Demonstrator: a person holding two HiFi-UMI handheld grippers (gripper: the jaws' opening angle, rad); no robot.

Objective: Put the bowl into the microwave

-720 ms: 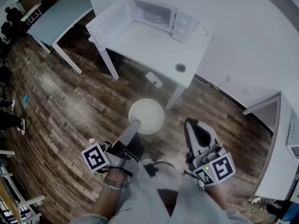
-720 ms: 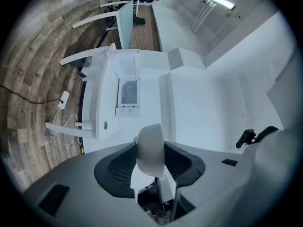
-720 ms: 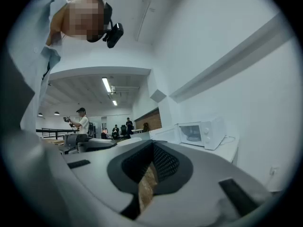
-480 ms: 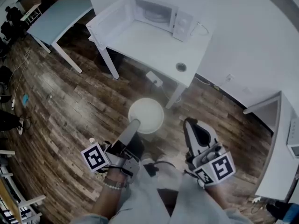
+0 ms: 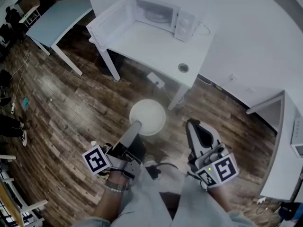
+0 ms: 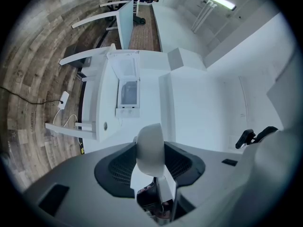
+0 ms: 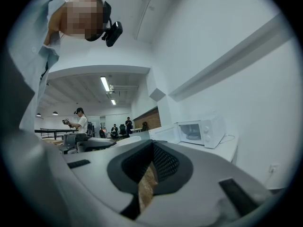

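A white bowl (image 5: 147, 117) hangs over the wooden floor in front of me, with my left gripper (image 5: 137, 126) shut on its near rim. In the left gripper view the bowl (image 6: 150, 148) shows edge-on between the dark pads. My right gripper (image 5: 193, 125) is held beside it to the right, shut and with nothing in it; its pads (image 7: 163, 162) meet. The white microwave (image 5: 158, 13) stands at the back of a white table (image 5: 156, 46), and its door (image 5: 109, 22) is swung open to the left. It also shows as the microwave (image 6: 128, 91) ahead of the bowl and the microwave (image 7: 201, 132) at the right.
A grey-blue table (image 5: 57, 18) stands at the upper left and another white desk (image 5: 284, 150) at the right. A white power adapter (image 5: 155, 80) lies on the floor under the table's front edge. Several people (image 7: 80, 122) stand far off in the room.
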